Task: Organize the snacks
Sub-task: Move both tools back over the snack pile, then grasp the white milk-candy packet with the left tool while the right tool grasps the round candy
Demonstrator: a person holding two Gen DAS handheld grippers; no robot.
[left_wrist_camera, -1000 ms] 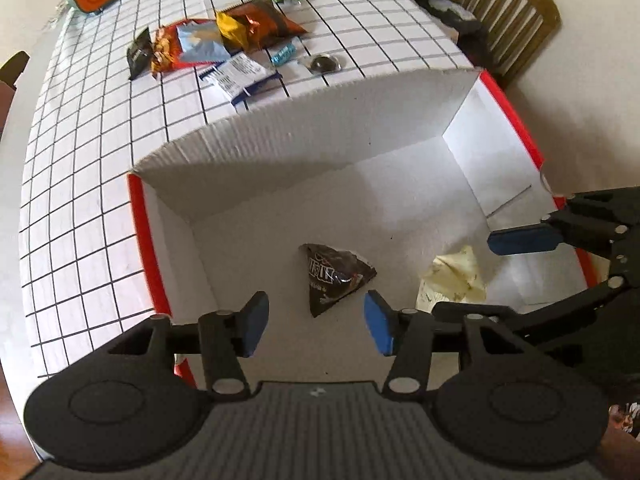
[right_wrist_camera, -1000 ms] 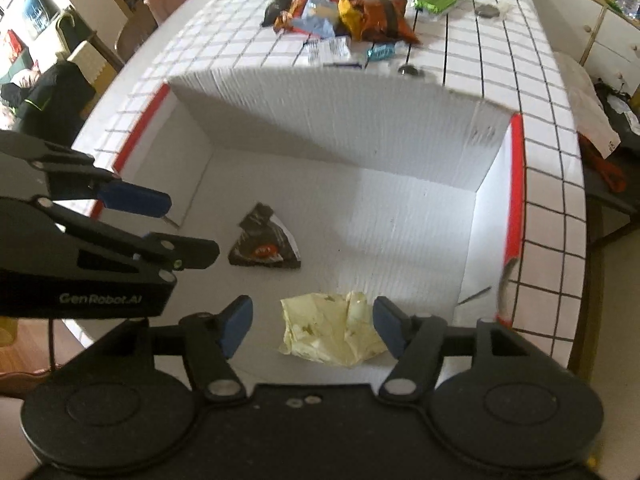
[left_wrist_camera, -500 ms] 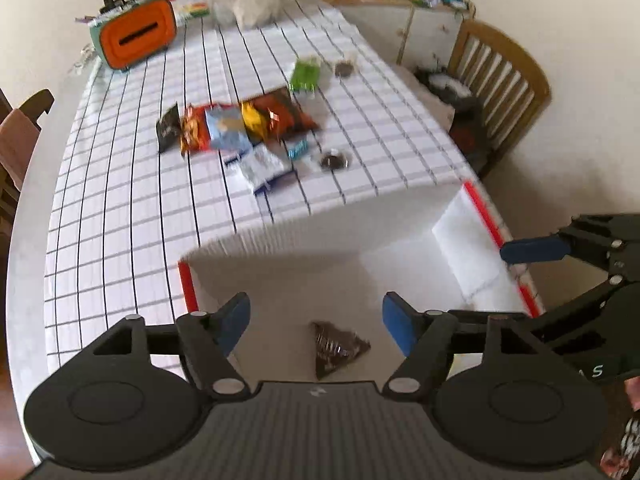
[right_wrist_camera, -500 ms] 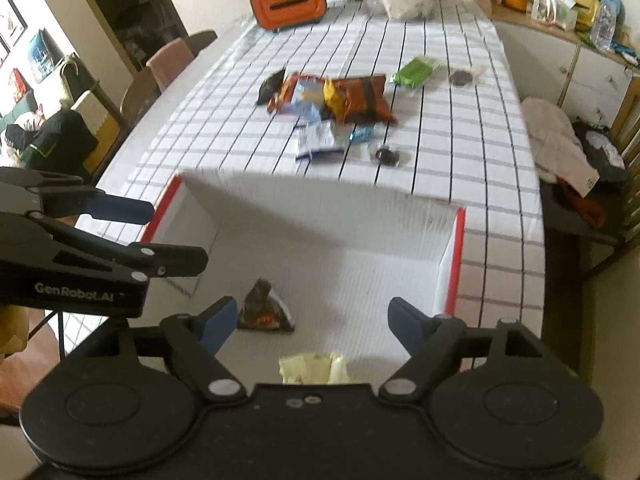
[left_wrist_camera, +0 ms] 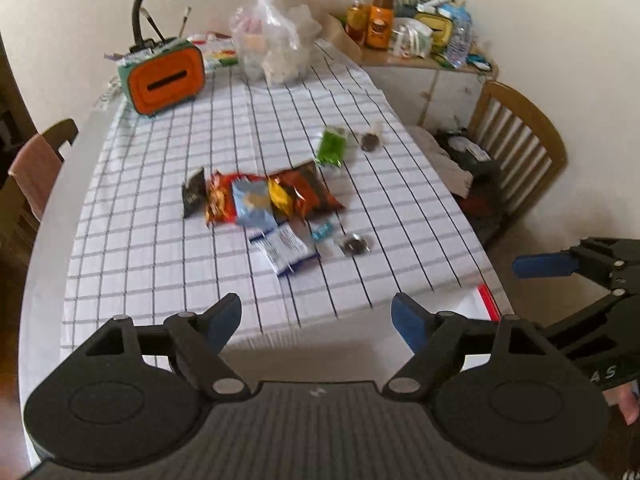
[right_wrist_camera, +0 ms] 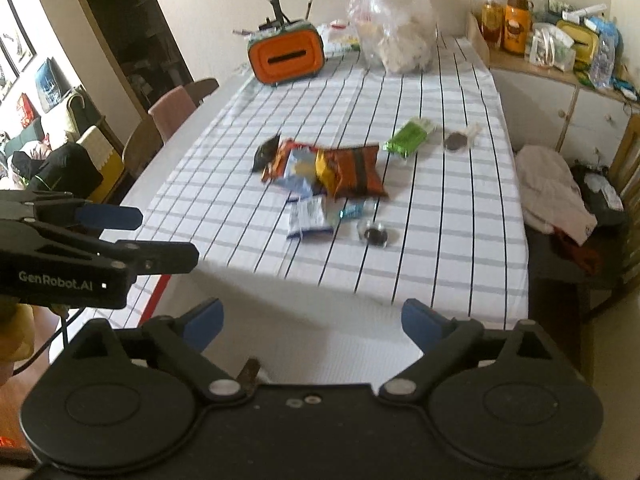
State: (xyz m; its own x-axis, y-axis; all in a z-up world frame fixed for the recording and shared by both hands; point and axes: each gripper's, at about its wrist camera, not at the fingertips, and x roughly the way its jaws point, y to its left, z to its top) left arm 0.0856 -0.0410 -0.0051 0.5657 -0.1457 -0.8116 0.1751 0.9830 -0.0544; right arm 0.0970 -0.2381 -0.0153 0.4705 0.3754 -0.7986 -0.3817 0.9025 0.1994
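Observation:
Both grippers hang above the near white box (left_wrist_camera: 320, 336), whose red-edged rim (right_wrist_camera: 158, 292) just shows. My left gripper (left_wrist_camera: 316, 320) is open and its jaws are still opening, with nothing between them. My right gripper (right_wrist_camera: 312, 316) is open too, its jaws also opening on nothing. Each gripper shows at the edge of the other's view, with a blue pad (left_wrist_camera: 540, 266) at the right and a blue pad (right_wrist_camera: 108, 216) at the left. A pile of snack packets (left_wrist_camera: 260, 200) (right_wrist_camera: 320, 172) lies mid-table, with a green packet (left_wrist_camera: 331, 147) and a white-blue packet (left_wrist_camera: 286, 248) nearby. The inside of the box is hidden.
A checked cloth (left_wrist_camera: 160, 240) covers the table. An orange case (left_wrist_camera: 166, 78), a lamp and a plastic bag (left_wrist_camera: 272, 52) stand at the far end. Two wrapped round cookies (left_wrist_camera: 354, 245) (left_wrist_camera: 370, 142) lie near the pile. A wooden chair (left_wrist_camera: 516, 148) holding clothes is on the right.
Both grippers rose and tipped upward, and their jaws widened. The box floor, with a dark packet and a yellow packet lying in it, slid out of view below.

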